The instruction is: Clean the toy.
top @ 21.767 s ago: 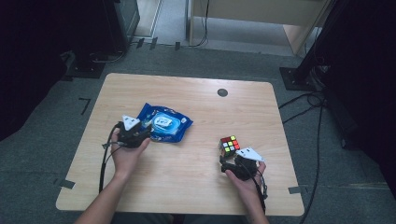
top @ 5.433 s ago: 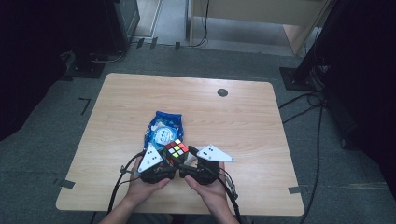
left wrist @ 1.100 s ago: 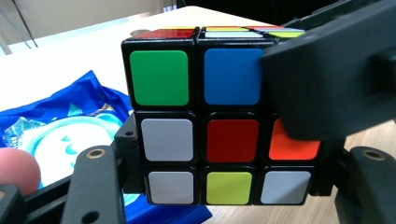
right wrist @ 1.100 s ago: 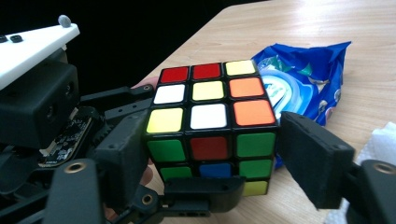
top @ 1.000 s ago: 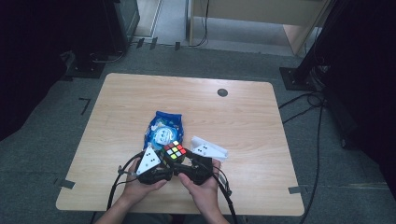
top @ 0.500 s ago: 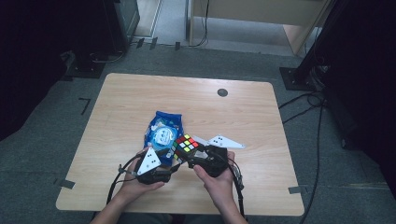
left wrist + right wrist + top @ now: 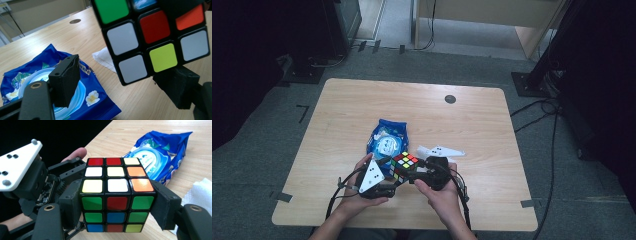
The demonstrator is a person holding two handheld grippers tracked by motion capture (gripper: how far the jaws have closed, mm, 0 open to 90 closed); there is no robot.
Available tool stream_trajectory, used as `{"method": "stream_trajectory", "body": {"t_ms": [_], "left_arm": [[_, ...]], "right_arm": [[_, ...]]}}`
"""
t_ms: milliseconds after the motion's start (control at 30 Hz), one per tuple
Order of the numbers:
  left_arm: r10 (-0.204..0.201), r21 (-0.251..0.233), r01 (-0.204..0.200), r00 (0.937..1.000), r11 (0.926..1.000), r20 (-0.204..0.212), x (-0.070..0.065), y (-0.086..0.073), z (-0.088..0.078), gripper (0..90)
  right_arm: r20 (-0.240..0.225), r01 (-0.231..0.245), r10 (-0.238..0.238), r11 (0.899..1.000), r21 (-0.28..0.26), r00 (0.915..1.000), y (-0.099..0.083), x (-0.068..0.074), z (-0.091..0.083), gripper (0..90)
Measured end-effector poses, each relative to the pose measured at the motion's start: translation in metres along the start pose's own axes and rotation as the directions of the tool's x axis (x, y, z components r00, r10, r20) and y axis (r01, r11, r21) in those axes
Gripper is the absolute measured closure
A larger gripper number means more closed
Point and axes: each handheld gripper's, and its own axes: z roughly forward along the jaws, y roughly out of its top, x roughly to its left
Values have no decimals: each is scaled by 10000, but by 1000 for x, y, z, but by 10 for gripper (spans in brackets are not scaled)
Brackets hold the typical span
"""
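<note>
1. Right gripper (image 7: 117,202) is clamping the puzzle cube (image 7: 116,197), a pad pressing on each side face.
2. Left gripper (image 7: 125,82) is standing spread; its jaws have just been opening, the cube between them with a gap at one pad.
3. Cube is hanging above the table (image 7: 472,125), near the blue wipes pack (image 7: 387,140).

Your right hand-held gripper (image 7: 412,172) has the multicoloured puzzle cube (image 7: 404,165) between its jaws, over the near middle of the wooden table (image 7: 472,120). Left hand-held gripper (image 7: 384,175) sits just left of the cube. The blue plastic wipes pack (image 7: 387,140) lies just behind, with the white tissue (image 7: 105,58) to its right.
</note>
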Motion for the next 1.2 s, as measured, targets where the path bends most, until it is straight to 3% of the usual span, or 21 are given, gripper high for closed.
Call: {"method": "stream_trajectory", "body": {"t_ms": [433, 567, 700, 833, 1067, 1100, 1133, 1167, 1200], "left_arm": [[331, -133, -328, 9992, 9994, 228, -13, 3, 4, 174], [299, -35, -299, 9993, 9995, 213, -14, 3, 6, 177], [574, -12, -574, 9980, 9984, 278, -18, 3, 6, 223], [801, 31, -801, 9968, 9968, -75, -22, 3, 7, 252], [689, 92, -688, 9975, 9976, -168, -21, 2, 7, 268], [642, 97, -639, 9976, 9979, -245, -19, 1, 7, 338], [516, 111, -511, 9974, 9986, -506, -16, 1, 6, 338], [57, 87, -52, 9980, 9999, -625, -8, 0, 4, 338], [57, 87, -52, 9980, 9999, -625, -8, 0, 4, 338]], "right_arm": [[-56, -125, 129, 9974, 704, 9999, -2, -3, 6, 346], [39, -149, 147, 9972, 726, 9999, -2, -2, 7, 346], [35, -121, 118, 9960, 881, 9999, -3, -3, 9, 346], [92, -131, 122, 9950, 986, 9999, -4, -2, 11, 346], [-278, -250, 280, 9945, 1016, 9992, -4, -9, 10, 342], [-333, -303, 337, 9946, 992, 9989, -2, -14, 6, 338], [-333, -303, 337, 9946, 992, 9989, -2, -14, 6, 338], [-638, -592, 640, 9954, 748, 9959, 0, -20, -1, 347], [-819, -750, 797, 9954, 588, 9934, 2, -24, -6, 362]]}}
